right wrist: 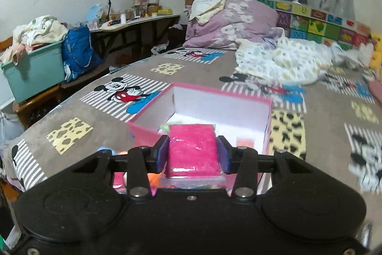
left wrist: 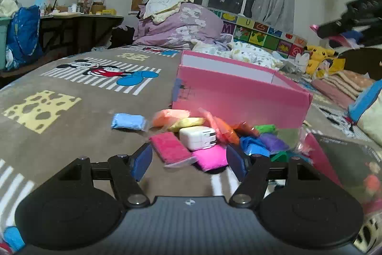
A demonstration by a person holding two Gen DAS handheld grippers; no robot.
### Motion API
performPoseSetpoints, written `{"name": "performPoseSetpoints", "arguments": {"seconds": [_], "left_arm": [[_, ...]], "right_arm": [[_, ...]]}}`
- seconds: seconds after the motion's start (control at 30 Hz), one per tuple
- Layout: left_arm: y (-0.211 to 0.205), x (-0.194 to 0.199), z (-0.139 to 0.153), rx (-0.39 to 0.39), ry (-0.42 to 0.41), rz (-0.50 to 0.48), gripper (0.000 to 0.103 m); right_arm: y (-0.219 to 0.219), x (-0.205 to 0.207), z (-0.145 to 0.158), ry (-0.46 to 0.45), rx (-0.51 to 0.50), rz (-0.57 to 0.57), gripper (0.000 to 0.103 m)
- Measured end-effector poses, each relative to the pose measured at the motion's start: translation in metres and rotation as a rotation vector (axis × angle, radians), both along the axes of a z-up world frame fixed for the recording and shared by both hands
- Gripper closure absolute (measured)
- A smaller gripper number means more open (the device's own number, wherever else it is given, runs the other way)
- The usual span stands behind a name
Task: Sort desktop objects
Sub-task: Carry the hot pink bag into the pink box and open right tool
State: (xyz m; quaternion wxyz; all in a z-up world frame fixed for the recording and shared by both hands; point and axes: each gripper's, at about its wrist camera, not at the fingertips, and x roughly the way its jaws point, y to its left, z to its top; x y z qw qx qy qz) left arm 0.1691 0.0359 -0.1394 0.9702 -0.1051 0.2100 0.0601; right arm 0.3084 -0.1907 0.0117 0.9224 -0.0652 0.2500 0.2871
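My left gripper [left wrist: 189, 159] is open, low over a pile of coloured clay packets on the bed. Between its fingers lie a dark pink packet [left wrist: 170, 147], a white charger plug [left wrist: 198, 137] and a magenta packet [left wrist: 211, 158]. A light blue packet [left wrist: 128, 121] lies apart to the left. The pink box [left wrist: 241, 94] stands just behind the pile. My right gripper [right wrist: 193, 153] is shut on a dark pink clay packet [right wrist: 193, 149] and holds it above the near edge of the open pink box [right wrist: 152, 118], which has a few packets inside.
The bed has a brown Mickey Mouse blanket [left wrist: 71, 87]. A purple duvet pile [left wrist: 181, 28] and crumpled white cloth [right wrist: 286, 59] lie at the far end. A dark book or tablet [left wrist: 346, 159] lies right of the pile. A green tub [right wrist: 31, 73] stands left of the bed.
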Motion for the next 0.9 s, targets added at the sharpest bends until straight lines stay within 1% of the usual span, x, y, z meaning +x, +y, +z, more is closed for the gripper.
{"name": "performPoseSetpoints", "arguments": {"seconds": [0.1,0.2,0.27,0.33,0.4,0.47,0.6,0.73,0.83,0.9], "left_arm": [[-0.01,0.002,0.002,0.041,-0.024,-0.035,0.035],[-0.016,0.004,0.002,0.075,-0.036,-0.069,0.035],[-0.018,0.003,0.002,0.081,-0.036,-0.087,0.035],[-0.017,0.001,0.004,0.068,-0.034,-0.11,0.035],[-0.018,-0.002,0.006,0.084,-0.044,-0.129,0.035],[-0.017,-0.003,0.008,0.1,-0.051,-0.138,0.035],[-0.015,-0.003,0.003,0.132,-0.05,-0.145,0.035],[-0.017,-0.004,-0.002,0.141,-0.045,-0.165,0.035],[-0.021,-0.004,-0.006,0.152,-0.045,-0.187,0.035],[-0.023,-0.005,-0.008,0.152,-0.042,-0.196,0.035]], "right_arm": [[0.003,0.023,0.01,-0.009,-0.026,0.029,0.06],[0.007,0.043,0.01,-0.019,-0.026,0.058,0.06],[0.009,0.061,0.004,-0.022,0.005,0.052,0.06],[0.013,0.08,-0.004,-0.027,0.024,0.033,0.06],[0.017,0.103,-0.015,-0.011,0.045,0.006,0.06],[0.024,0.124,-0.025,0.026,0.042,-0.018,0.06],[0.044,0.152,-0.041,0.052,-0.033,-0.011,0.06],[0.061,0.181,-0.053,0.103,-0.117,-0.001,0.06],[0.07,0.196,-0.058,0.1,-0.165,-0.002,0.061],[0.076,0.205,-0.063,0.113,-0.217,-0.011,0.06]]}}
